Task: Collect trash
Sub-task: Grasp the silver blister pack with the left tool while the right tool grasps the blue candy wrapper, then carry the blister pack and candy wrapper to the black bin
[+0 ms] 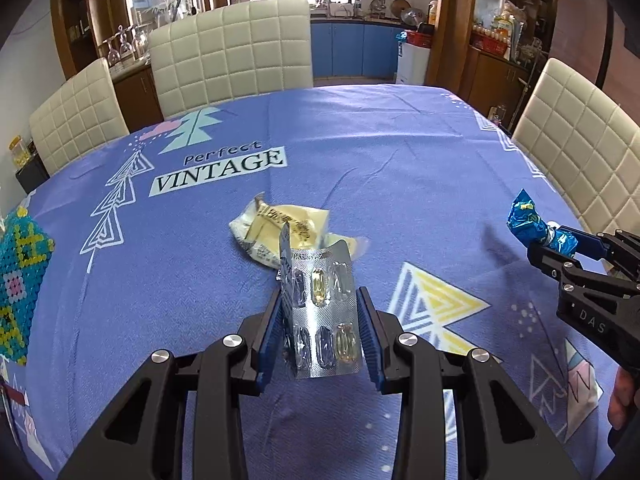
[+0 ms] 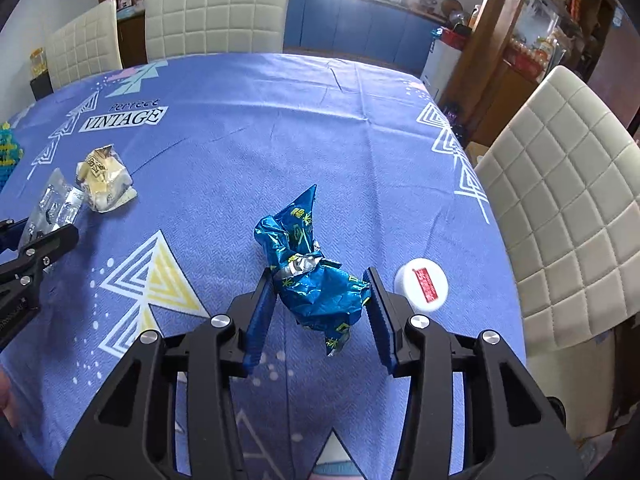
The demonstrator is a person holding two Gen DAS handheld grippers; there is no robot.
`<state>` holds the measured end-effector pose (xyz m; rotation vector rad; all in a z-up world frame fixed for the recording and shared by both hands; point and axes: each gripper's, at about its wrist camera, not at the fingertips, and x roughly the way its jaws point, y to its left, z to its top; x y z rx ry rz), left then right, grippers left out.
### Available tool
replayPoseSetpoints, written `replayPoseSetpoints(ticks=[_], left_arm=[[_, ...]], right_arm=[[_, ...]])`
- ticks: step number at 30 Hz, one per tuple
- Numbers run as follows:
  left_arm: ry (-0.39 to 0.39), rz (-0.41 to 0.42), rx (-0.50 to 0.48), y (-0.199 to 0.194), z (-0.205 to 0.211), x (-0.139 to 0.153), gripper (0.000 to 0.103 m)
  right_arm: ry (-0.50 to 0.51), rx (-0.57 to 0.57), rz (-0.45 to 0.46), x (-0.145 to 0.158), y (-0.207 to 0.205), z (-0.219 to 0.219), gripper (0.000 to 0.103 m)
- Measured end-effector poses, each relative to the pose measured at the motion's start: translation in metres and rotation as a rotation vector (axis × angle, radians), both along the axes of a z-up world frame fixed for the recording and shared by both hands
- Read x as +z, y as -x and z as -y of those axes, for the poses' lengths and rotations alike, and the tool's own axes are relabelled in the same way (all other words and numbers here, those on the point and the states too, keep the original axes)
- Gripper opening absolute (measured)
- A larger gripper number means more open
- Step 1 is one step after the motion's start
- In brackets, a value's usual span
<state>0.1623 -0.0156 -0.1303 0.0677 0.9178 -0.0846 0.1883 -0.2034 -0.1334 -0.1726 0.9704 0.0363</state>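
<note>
My left gripper [image 1: 319, 300] is shut on a silver pill blister pack [image 1: 320, 312], which stands upright between the blue pads above the table. A crumpled yellow-white wrapper [image 1: 280, 228] lies on the cloth just beyond it. My right gripper [image 2: 318, 284] is shut on a crumpled blue foil wrapper [image 2: 308, 276] and holds it above the table. The right gripper and its foil [image 1: 528, 220] also show at the right of the left wrist view. The left gripper with the blister pack [image 2: 56, 204] shows at the left edge of the right wrist view, beside the yellow wrapper [image 2: 104, 180].
The table has a blue patterned cloth [image 1: 400, 160]. A white round lid with a red label [image 2: 422, 284] lies right of my right gripper. A beaded mat [image 1: 20, 276] sits at the table's left edge. Cream padded chairs [image 1: 232, 48] stand around the table.
</note>
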Motion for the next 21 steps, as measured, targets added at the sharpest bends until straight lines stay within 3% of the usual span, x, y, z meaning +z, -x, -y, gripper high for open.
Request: replayPoseSetpoints(ticks=[10, 21], left_arm=[[0.005, 0.049, -0.138, 0.027, 0.055, 0.024, 0.035], [0.028, 0.097, -0.352, 0.072, 0.146, 0.051, 0.035]], right_arm=[[0.007, -0.082, 0.045, 0.032, 0.050, 0.040, 0.047], [0.034, -0.264, 0.106, 0.067, 0.128, 0.121, 0.048]])
